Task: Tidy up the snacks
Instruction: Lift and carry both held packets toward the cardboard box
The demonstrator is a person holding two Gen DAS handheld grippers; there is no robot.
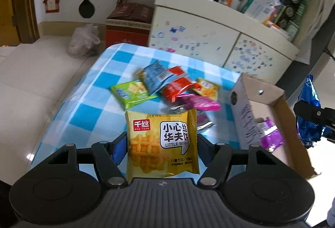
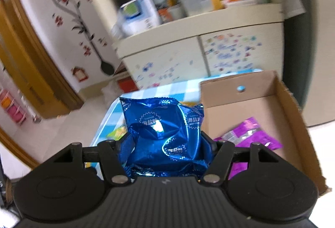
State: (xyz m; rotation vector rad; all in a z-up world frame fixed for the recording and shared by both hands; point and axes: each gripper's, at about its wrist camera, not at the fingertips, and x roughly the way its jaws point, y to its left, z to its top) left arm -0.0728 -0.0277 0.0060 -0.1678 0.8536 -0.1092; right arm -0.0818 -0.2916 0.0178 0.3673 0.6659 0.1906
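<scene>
A yellow waffle pack is clamped by the left gripper; a blue pack is clamped by the right gripper, beside the box.

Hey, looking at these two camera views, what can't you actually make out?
- Left wrist: silver packet mostly hidden behind the yellow waffle packet.
- Right wrist: shelf items motion-blurred, labels unreadable.
- Right wrist: cardboard box near part hidden by the right gripper; purple packet partly covered.
</scene>
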